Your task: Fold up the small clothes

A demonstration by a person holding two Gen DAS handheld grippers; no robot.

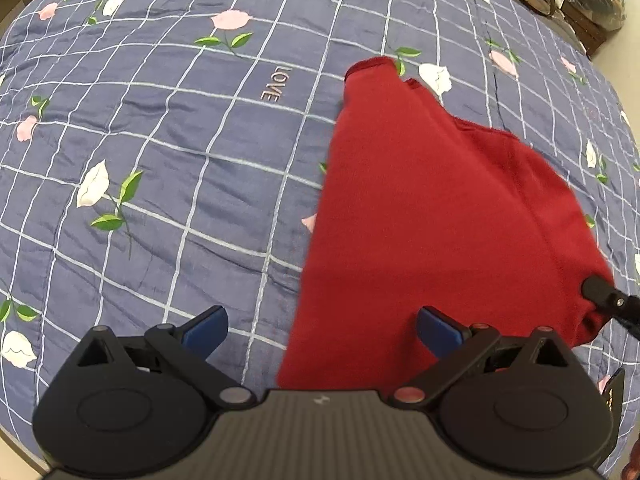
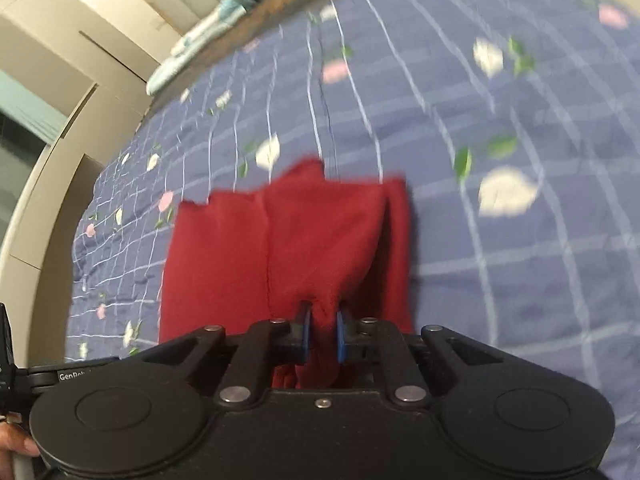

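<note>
- Clearly, the left gripper (image 1: pixel 322 330) has its jaws spread wide, blue pads (image 1: pixel 206 326) far apart, holding nothing.
- Between those open jaws lies the near edge of a red garment (image 1: pixel 432 216); its left border runs up ahead of the jaws, and most of the cloth sits ahead and to the right of them.
- Far ahead of the left jaws, the garment narrows to a ribbed cuff-like end (image 1: pixel 370 66), lying flat on the bed.
- Right of the left jaws, a black finger of the other tool (image 1: pixel 600 290) meets the garment's right-hand corner, where the cloth is bunched.
- By contrast, the right gripper (image 2: pixel 322 332) has its jaws nearly closed, pinching a fold of the red garment (image 2: pixel 316 240) between the blue pads (image 2: pixel 306 332).
- From that pinch the cloth rises in ridges ahead of the jaws; a flatter panel lies ahead and to the left of them. This view is motion-blurred, so finer detail is unclear.
- Under everything is a blue quilt (image 1: pixel 160 160) with a white grid, pink and white flowers and the stitched word "LOVE" (image 1: pixel 275 84), ahead and left of the left jaws.
- Past the bed's far edge, in the right wrist view, a pale blue cloth (image 2: pixel 208 32) lies far ahead and left of the jaws.
</note>
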